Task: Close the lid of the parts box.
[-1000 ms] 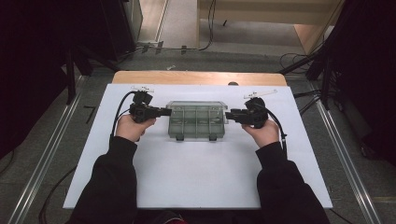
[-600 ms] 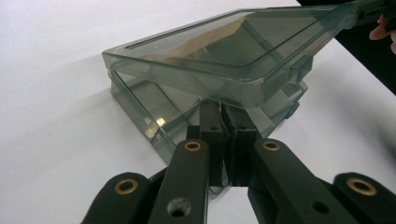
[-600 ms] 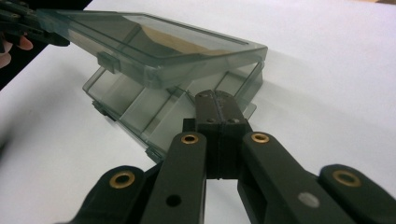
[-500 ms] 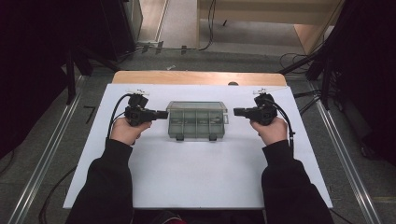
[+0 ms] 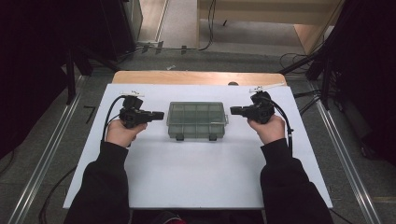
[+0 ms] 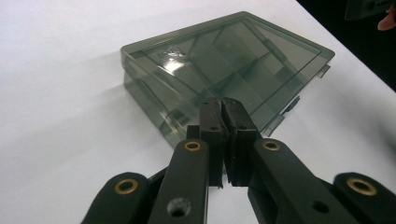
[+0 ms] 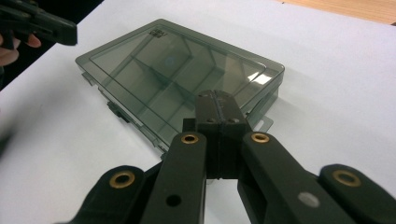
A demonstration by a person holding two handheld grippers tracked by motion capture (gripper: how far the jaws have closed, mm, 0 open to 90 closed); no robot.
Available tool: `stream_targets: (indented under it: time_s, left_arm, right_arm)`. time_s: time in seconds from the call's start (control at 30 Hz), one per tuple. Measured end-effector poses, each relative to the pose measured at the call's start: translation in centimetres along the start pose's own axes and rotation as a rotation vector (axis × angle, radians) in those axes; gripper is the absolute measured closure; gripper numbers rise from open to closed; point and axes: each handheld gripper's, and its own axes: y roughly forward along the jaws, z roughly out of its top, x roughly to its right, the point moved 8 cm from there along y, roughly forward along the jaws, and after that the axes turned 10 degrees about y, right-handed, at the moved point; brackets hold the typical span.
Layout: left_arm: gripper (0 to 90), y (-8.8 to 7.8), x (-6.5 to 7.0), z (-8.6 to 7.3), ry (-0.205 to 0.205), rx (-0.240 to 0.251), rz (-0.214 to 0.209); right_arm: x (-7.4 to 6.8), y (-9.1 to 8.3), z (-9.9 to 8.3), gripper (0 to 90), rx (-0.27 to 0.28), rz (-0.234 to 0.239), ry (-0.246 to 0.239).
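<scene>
While our dark sleeves (image 5: 100,186) come up from the near edge of the white rectangular table top (image 5: 196,177), we hold a black two-jaw gripper in each hand, one on either side of the work. Our left gripper (image 5: 159,114) sits to the left of the smoky grey, see-through plastic compartment box (image 5: 196,120), its jaws pressed together with nothing between them and pointing across at the box's left end; its tip is just beside that end, apart from it. In the left gripper view the closed tip (image 6: 223,109) stands in front of the box's near corner (image 6: 224,65). Our right gripper (image 5: 233,110) mirrors it on the far side, jaws also drawn tight on nothing, aimed at the box's right end and just clear of it. In the right gripper view the closed tip (image 7: 217,105) stands before the box (image 7: 177,70).

Between the two grippers the box lies flat near the middle of the table, lid down, its two latches on the side towards us, its inner dividers showing through the lid. Beyond the white top, a strip of light wooden board (image 5: 196,77) shows at the far edge, and past that a grey floor with loose black cables (image 5: 212,28).
</scene>
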Motion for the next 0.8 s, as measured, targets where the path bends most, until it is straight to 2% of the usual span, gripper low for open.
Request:
stream_targets:
  time_s: [0.33, 0.4, 0.47, 0.53, 0.67, 0.8]
  left_arm:
    - [87.9, 1.3, 1.3, 0.2, 0.041, 0.011, 0.002]
    - [87.9, 1.4, 1.6, 0.3, 0.046, 0.045, 0.001]
    - [87.9, 1.6, 1.7, 0.3, 0.058, 0.045, 0.005]
    - [87.9, 1.8, 1.8, 0.2, 0.054, 0.042, 0.001]
    - [87.8, 2.7, 2.0, -0.3, 0.059, 0.013, -0.003]
    - [87.8, 3.3, 2.1, -0.7, 0.069, 0.024, -0.021]
  right_arm:
    - [-0.8, 1.1, -1.4, 88.1, -0.024, -0.007, -0.02]
    - [-0.9, 1.3, -1.6, 88.1, -0.026, -0.006, -0.023]
    - [-1.0, 1.5, -1.8, 88.1, -0.027, -0.006, -0.026]
    - [-1.1, 1.7, -2.1, 88.1, -0.033, -0.007, -0.026]
    - [-1.1, 2.3, -2.5, 88.2, -0.04, -0.009, -0.035]
    - [-1.2, 3.0, -3.0, 88.2, -0.045, -0.01, -0.051]
